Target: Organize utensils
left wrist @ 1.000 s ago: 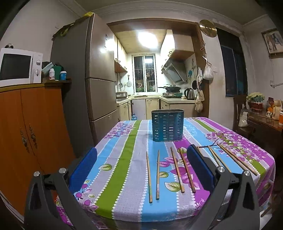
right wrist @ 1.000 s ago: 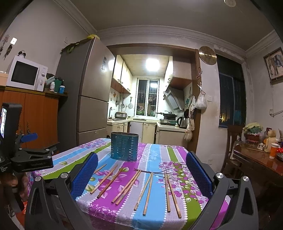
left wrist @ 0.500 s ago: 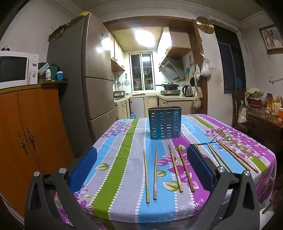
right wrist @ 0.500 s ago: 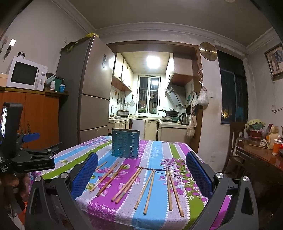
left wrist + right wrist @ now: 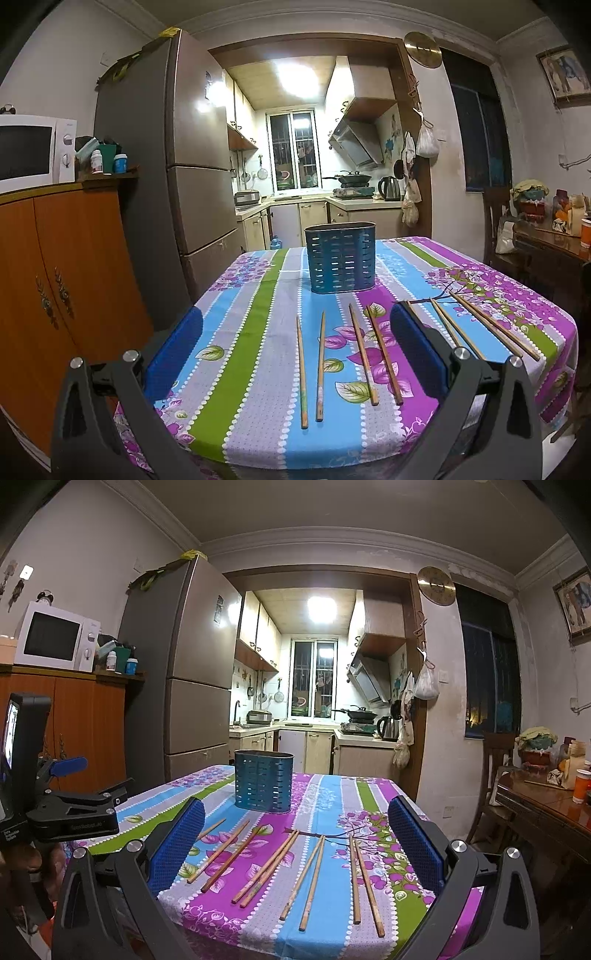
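Both my grippers, left (image 5: 295, 345) and right (image 5: 295, 829), hang with fingers wide apart and hold nothing at the near table edge. Only the right view shows my left tool (image 5: 70, 812) at far left. Chopsticks (image 5: 314, 877) lie in pairs across the striped tablecloth (image 5: 243, 343), near the blue holder (image 5: 340, 256) standing farther back; fridge (image 5: 173, 177) at left, side table (image 5: 546, 808) at right.

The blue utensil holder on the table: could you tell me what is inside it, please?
Nothing rises above the rim of the blue utensil holder; all chopsticks lie on the tablecloth. Its perforated wall hides the bottom.
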`<action>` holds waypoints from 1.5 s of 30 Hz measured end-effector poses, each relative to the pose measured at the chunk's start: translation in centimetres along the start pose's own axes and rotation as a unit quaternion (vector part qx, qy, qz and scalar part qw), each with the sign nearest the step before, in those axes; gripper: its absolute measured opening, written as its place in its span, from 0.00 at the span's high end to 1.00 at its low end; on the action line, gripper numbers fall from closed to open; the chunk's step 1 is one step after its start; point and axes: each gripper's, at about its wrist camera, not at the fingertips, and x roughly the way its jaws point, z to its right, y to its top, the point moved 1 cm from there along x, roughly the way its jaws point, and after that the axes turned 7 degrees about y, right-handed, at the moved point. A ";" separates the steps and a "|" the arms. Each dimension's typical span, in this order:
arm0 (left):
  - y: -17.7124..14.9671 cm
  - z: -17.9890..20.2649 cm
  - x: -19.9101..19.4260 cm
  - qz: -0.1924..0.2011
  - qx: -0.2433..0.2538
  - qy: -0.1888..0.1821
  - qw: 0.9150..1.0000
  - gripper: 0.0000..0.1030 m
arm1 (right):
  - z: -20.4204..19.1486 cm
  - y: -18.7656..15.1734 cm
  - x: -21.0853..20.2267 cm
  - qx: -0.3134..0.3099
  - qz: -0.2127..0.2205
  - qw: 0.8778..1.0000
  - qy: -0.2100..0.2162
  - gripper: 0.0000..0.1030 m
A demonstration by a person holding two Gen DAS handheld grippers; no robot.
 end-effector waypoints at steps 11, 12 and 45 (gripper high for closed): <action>0.1 0.3 0.1 0.002 0.002 0.000 1.000 0.05 | 0.1 0.2 0.4 -0.001 0.003 1.000 0.005 0.03; 0.1 0.3 0.2 0.002 0.003 -0.001 1.000 0.05 | 0.1 0.2 0.5 -0.001 0.003 1.000 0.006 0.03; -10.9 -1.6 6.8 -0.148 0.057 -0.131 0.979 0.66 | 1.4 -6.6 4.6 -0.003 -0.116 0.992 0.048 0.41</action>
